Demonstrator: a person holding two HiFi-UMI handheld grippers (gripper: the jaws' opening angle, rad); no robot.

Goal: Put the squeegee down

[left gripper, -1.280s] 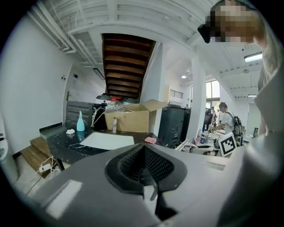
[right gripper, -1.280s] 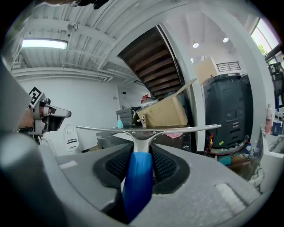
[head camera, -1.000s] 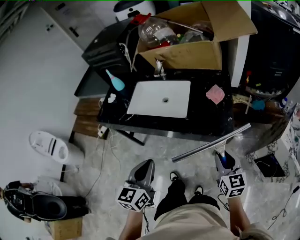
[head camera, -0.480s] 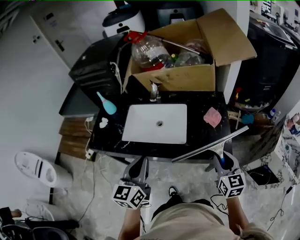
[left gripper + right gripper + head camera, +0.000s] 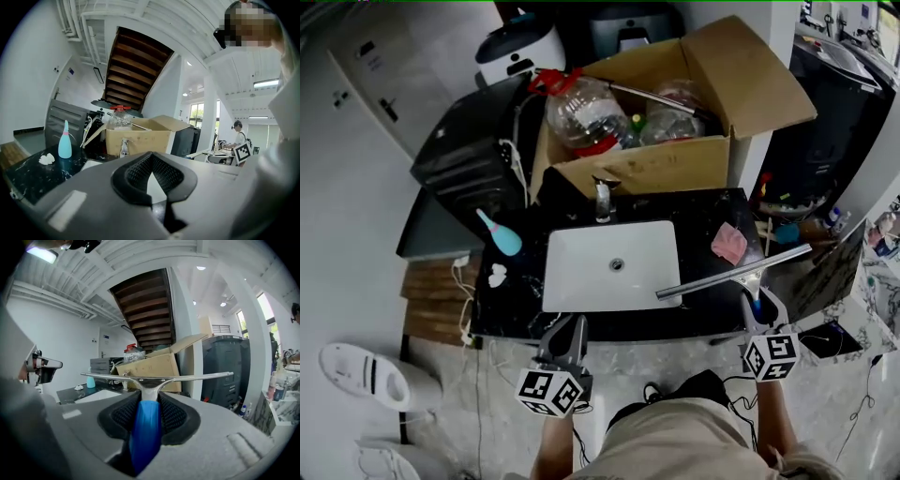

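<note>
while the squeegee is not yet set down, the carrying step is judged to be near its end. the black worktop (image 5: pixel 514 302) lies ahead of and below both pairs of jaws. a cardboard box (image 5: pixel 675 167) full of bottles is seen beyond it, and a white basin (image 5: pixel 581 281) is sunk into its middle, ahead of the left jaws and to the left of the right ones. the squeegee (image 5: pixel 733 272) is held by the right gripper (image 5: pixel 758 302): its blue handle is pinched between the jaws. its long metal blade is carried crosswise just ahead of their tips, roughly level, with its left end over the basin's near right corner. whether the blade touches the worktop cannot be told, though it appears raised above it. the left gripper (image 5: pixel 574 328) is seen near the worktop's front edge, its jaws pressed together with nothing between them. a pink cloth (image 5: pixel 730 242) lies just beyond the blade. next, the squeegee is to be lowered onto bare worktop right of the basin, clear of the cloth. only then are the jaws to be spread and the handle let go.
</note>
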